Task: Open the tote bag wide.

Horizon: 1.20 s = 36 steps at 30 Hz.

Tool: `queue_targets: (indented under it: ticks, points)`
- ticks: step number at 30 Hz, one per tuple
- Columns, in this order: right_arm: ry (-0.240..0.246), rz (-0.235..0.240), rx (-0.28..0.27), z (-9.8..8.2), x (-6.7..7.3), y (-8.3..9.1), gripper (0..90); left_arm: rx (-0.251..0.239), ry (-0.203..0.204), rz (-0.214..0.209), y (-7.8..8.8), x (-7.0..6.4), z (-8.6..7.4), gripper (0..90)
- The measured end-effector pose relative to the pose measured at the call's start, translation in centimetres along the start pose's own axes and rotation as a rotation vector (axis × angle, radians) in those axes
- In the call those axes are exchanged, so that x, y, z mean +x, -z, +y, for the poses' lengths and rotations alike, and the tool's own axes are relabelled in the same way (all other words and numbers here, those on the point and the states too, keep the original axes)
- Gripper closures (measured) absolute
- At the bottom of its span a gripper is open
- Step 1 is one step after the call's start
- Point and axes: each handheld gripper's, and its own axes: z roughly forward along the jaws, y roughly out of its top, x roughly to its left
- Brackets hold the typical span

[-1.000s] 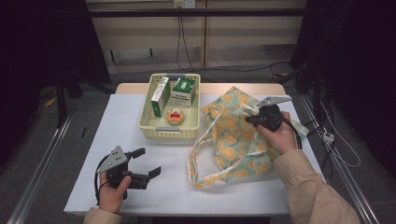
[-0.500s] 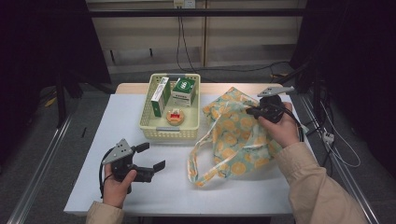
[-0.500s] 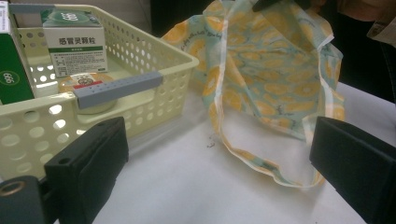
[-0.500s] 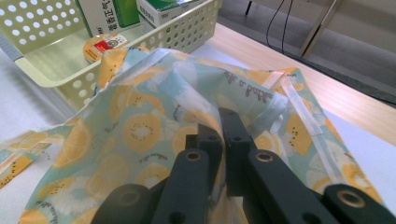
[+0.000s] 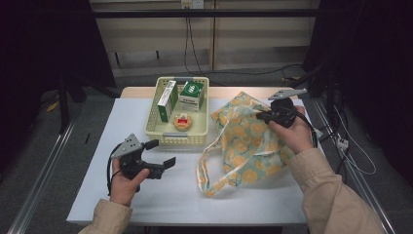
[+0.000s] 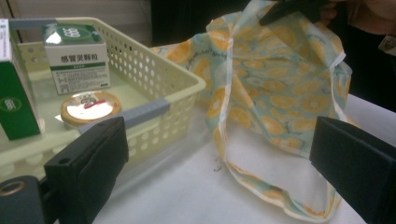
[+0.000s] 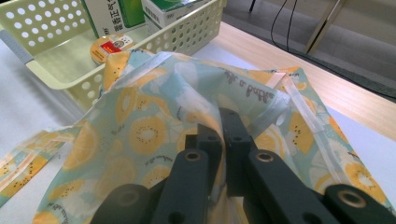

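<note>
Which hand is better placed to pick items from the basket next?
Left. The left gripper is open and empty beside the basket, while the right gripper is shut on the fabric bag, holding its edge up.

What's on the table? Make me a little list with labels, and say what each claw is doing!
right claw: shut on the fruit-print cloth bag, lifting its top edge
left claw: open, holding nothing, above the table
basket: pale yellow, left of the bag
in the basket: two green-and-white boxes, one small round tin
table cover: white
</note>
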Motion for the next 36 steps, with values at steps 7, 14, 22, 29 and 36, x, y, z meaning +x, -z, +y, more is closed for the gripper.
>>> queue_targets:
  ticks: [7,14,22,29,36]
  points:
    - [-0.006,0.006,0.000,-0.3,0.0,-0.2,88.7,0.010,-0.005,-0.010,-0.8,0.7,1.8,4.4]
    - [-0.012,0.008,-0.007,-0.4,-0.1,-0.1,88.7,0.023,-0.008,-0.006,-1.6,1.6,3.1,4.4]
    - [-0.016,0.014,-0.009,-0.4,-0.1,-0.2,88.8,0.021,-0.004,-0.014,-2.4,2.8,4.3,4.4]
    - [-0.018,0.016,-0.008,-0.5,0.0,-0.3,88.7,0.029,-0.015,-0.009,-3.3,3.3,5.0,4.5]
    - [-0.021,0.020,-0.009,-0.5,0.0,-0.3,88.8,0.050,-0.017,-0.010,-4.1,3.8,5.1,4.4]
